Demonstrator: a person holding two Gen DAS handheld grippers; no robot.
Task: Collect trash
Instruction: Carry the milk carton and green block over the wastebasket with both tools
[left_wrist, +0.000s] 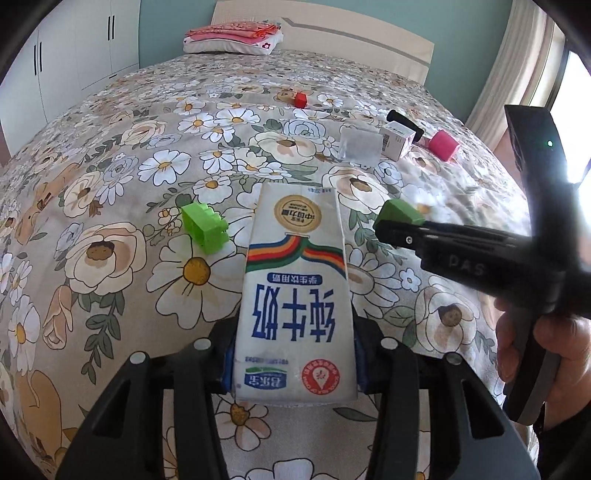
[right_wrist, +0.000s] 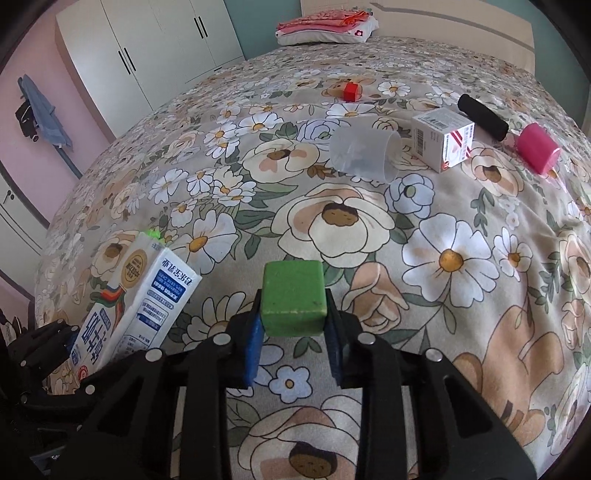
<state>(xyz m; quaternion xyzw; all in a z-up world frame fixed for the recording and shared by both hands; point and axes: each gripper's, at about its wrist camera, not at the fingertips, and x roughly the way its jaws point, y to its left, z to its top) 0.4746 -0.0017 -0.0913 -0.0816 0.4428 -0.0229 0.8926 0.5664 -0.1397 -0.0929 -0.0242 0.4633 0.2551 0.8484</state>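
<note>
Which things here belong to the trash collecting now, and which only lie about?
In hand: white milk carton in left claw; green wooden block in right claw.
Lying about: clear plastic cup, white medicine box, pink cylinder.

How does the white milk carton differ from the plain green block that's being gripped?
The white printed milk carton is tall and flat-sided; the plain green block is small and roughly cubic. The carton is covered in blue text and rainbow stripes; the block is unmarked. The left hand-held gripper clamps the carton; the right hand-held gripper clamps the block.
</note>
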